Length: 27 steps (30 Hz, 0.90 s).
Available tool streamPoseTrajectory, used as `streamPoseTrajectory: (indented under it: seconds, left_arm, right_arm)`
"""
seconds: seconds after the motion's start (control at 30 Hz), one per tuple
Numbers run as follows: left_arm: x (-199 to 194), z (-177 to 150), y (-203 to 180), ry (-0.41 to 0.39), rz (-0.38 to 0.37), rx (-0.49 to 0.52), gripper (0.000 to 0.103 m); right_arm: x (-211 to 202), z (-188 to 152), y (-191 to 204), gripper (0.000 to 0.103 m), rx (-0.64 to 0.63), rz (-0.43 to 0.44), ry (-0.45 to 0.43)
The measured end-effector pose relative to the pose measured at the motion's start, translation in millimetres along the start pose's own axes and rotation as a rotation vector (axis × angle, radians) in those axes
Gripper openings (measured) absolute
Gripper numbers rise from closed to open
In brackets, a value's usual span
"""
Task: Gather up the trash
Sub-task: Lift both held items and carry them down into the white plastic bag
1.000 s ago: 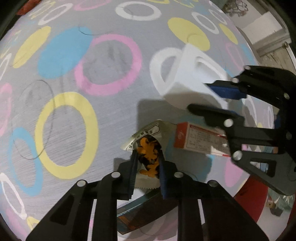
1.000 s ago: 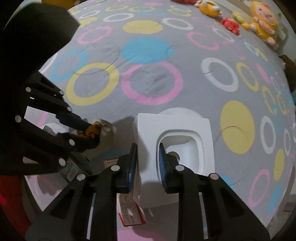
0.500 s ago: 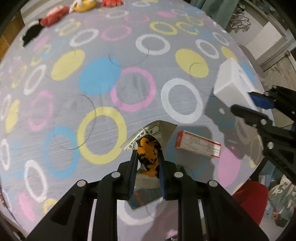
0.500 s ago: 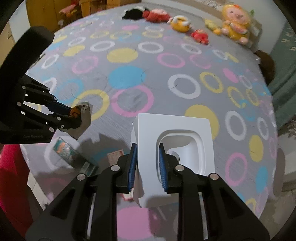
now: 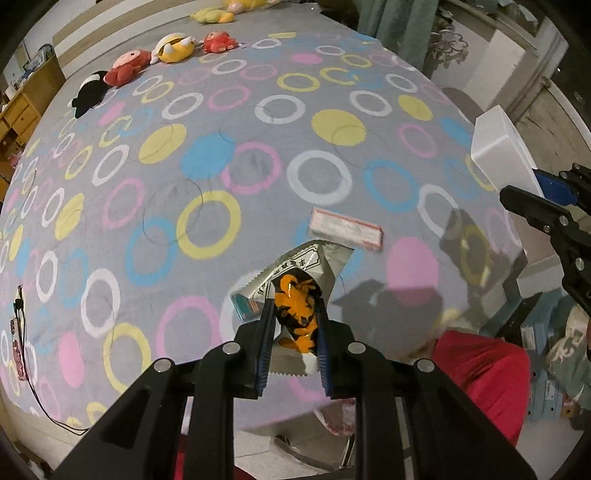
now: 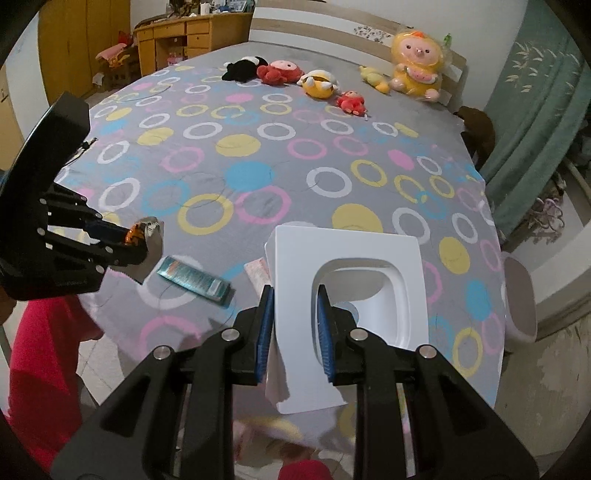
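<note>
My left gripper [image 5: 293, 321] is shut on a silver and orange snack wrapper [image 5: 295, 295] and holds it well above the bed. It also shows in the right wrist view [image 6: 142, 236]. My right gripper [image 6: 295, 314] is shut on a white foam packing block [image 6: 347, 288], held above the bed's near right part; the block shows at the right edge of the left wrist view [image 5: 502, 147]. A flat pink and white box [image 5: 345, 229] lies on the bed. A teal box [image 6: 194, 278] lies near the bed's front edge.
The bed has a grey cover with coloured rings [image 6: 258, 173]. Several plush toys [image 6: 317, 83] sit along the headboard. A red bin or bag [image 5: 484, 373] is on the floor below the bed's edge. A wooden desk [image 6: 184, 33] stands at the back left.
Both grippers have risen far above the bed with their loads, so much more of the bed shows. The pink and white box and the teal box stay on the cover.
</note>
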State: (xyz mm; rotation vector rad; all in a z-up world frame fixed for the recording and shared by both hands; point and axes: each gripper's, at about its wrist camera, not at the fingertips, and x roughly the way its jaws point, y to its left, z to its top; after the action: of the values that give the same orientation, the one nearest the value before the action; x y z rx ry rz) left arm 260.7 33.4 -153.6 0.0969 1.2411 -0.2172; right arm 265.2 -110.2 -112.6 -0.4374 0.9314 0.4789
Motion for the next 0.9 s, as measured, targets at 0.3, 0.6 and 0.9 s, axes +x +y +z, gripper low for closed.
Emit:
streamPoseTrajectory:
  seconds: [0.3,0.6,0.9]
  left_arm:
    - [-15.2,-69.7,-31.6,-0.006,0.013,0.024,0.021]
    - [-2.7,-130.4,-56.0,0.043,-0.026,0.011,0.021]
    - [12.4,-170.4,-75.6,0.075,-0.045,0.014,0.021]
  right_arm:
    - [-38.6,-48.2,42.9,0.023,0.001,0.030,-0.010]
    - [-57.1,-96.7,82.8,0.023,-0.004,0.069,0.012]
    - [-54.8,-137.5,105.3,0.023,0.035,0.097,0.048]
